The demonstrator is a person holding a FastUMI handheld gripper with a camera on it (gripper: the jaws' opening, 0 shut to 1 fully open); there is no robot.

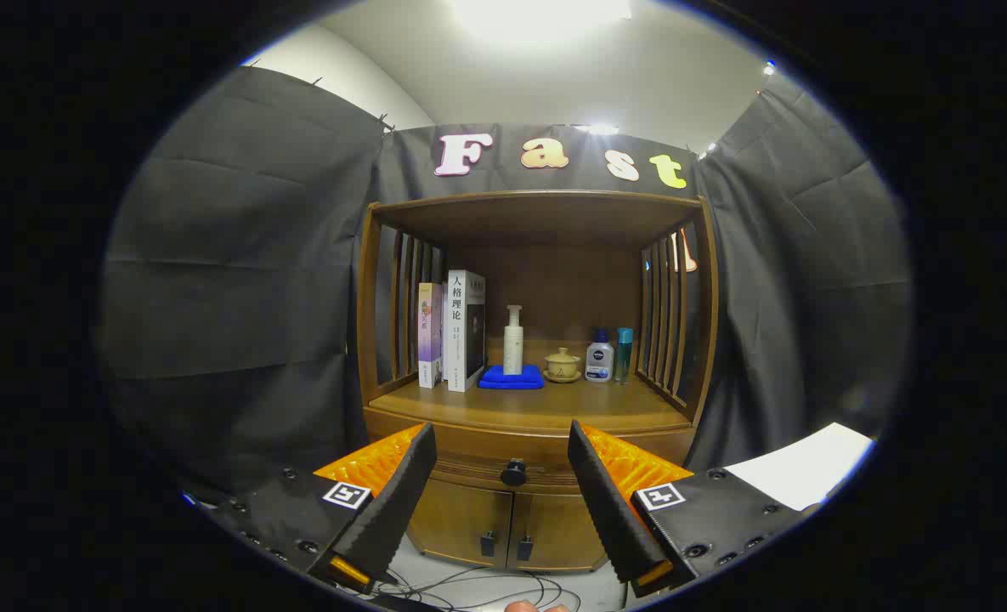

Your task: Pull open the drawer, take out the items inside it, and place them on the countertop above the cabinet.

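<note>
Wide apart and gripping nothing, the tongs [499, 476] point at a wooden cabinet [537, 476]. Between their two fingers, just ahead, sits the closed drawer [503, 455] with its one dark round knob [513, 472]. Nothing stands between the tongs and that knob. Below the drawer are two cabinet doors [511, 527], each with a small dark handle. Above the drawer, beyond the tongs, lies the desk [537, 408], walled by slatted sides. On it, from the left finger's side across: two upright books [452, 340], one white pump bottle [513, 340] standing on a folded blue cloth [511, 378], one lidded tea cup [562, 364] on a saucer, one white bottle with a blue cap [599, 357], and one slim teal bottle [624, 353]. Cables [486, 586] trail on the floor beneath the tongs
</note>
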